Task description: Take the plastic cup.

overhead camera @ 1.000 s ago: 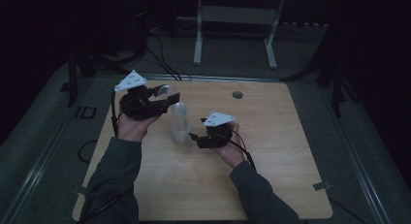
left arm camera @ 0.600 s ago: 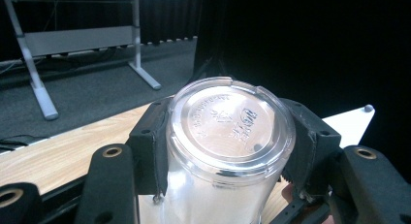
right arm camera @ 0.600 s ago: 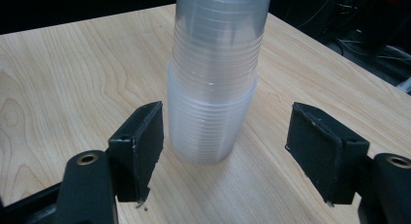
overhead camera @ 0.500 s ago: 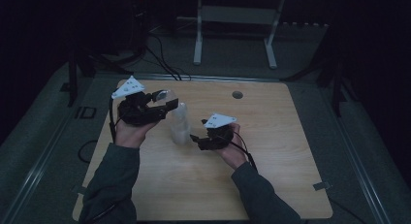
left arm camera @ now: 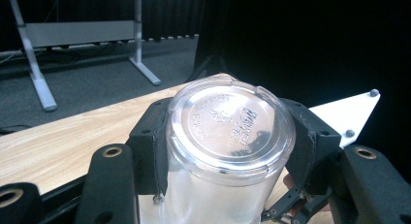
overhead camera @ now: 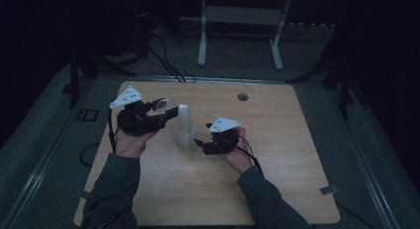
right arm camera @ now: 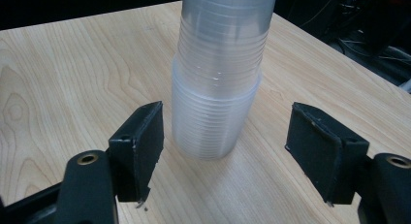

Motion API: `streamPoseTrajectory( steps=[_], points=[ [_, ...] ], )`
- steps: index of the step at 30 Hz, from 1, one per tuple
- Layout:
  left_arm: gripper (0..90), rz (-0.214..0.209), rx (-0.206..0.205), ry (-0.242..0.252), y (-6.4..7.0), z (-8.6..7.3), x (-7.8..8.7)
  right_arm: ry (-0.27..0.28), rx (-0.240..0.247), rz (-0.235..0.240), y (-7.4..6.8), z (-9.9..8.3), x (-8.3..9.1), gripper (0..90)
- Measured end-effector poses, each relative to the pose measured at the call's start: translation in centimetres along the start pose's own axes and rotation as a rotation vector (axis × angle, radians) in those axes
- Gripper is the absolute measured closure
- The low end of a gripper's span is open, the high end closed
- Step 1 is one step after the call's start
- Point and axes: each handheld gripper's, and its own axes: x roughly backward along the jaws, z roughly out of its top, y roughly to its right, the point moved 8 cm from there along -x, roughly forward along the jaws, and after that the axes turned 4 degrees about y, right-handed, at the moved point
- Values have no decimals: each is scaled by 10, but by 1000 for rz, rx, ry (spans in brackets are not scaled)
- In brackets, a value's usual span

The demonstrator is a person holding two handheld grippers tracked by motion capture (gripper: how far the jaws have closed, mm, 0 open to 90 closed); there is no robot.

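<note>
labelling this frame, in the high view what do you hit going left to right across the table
left gripper → stack of cups → right gripper → hole in the table

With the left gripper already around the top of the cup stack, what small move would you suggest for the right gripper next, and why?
Probably close the right gripper on the lower cups. Its jaws stand open on either side of the stack's base, while the left gripper is clamped around the top cup, so holding the base should let the top cup pull free.
</note>
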Motion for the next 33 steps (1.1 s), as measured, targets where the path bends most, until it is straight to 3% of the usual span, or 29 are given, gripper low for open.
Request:
streamPoseTrajectory(
  steps=[33],
  points=[
    [424,8,61,-29,-17,-42,-4,-8,30,27,-8,0,3,293]
  ],
)
